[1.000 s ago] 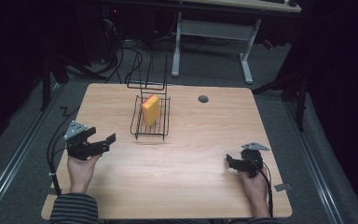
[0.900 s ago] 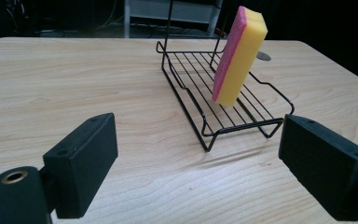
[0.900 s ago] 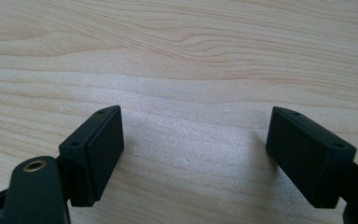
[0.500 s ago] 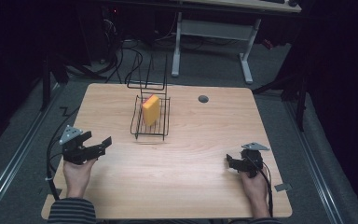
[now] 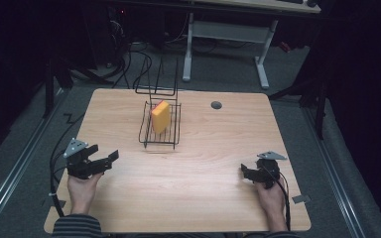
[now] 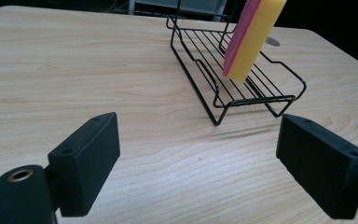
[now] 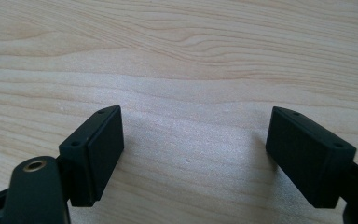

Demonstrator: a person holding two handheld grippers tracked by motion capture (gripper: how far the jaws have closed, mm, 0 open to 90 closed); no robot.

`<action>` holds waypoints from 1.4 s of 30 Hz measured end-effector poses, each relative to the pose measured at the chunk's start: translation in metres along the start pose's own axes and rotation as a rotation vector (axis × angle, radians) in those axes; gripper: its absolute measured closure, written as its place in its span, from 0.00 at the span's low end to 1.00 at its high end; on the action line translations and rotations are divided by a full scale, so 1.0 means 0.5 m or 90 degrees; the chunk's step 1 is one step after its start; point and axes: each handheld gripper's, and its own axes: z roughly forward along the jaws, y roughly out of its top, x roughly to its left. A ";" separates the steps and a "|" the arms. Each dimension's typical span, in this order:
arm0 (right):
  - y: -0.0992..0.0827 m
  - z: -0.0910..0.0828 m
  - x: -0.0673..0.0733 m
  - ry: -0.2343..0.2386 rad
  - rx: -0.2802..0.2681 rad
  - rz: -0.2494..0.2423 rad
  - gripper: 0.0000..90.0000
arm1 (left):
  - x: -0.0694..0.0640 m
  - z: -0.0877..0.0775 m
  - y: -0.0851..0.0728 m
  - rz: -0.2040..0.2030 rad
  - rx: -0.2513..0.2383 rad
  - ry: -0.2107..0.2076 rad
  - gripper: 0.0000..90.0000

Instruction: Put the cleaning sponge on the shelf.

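Note:
A yellow sponge (image 5: 160, 116) with a pink face stands on edge in a black wire rack (image 5: 159, 134) at the middle back of the wooden table (image 5: 198, 198). In the left gripper view the sponge (image 6: 254, 37) leans in the rack (image 6: 242, 88) ahead of the wide-apart jaws. My left gripper (image 5: 105, 160) is open, low at the table's left, pointing toward the rack. My right gripper (image 5: 245, 172) is open at the right front, resting close to the bare wood (image 7: 191, 84), nothing between its jaws.
A small grey grommet hole (image 5: 216, 105) sits in the tabletop behind and right of the rack. Cables trail off the table's left edge (image 5: 54, 163). A white desk frame (image 5: 228, 29) stands on the dark floor beyond the table.
My left gripper has drawn back toward the left front of the table, away from the rack. The right gripper has stayed in place.

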 end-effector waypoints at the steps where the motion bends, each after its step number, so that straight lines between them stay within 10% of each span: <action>1: 0.000 0.000 0.000 0.000 0.000 0.000 0.21 | 0.000 0.001 -0.002 0.001 0.003 0.000 0.15; 42: 0.000 -0.001 0.001 0.000 0.001 0.000 0.21 | 0.002 0.060 -0.066 -0.021 0.082 -0.014 0.17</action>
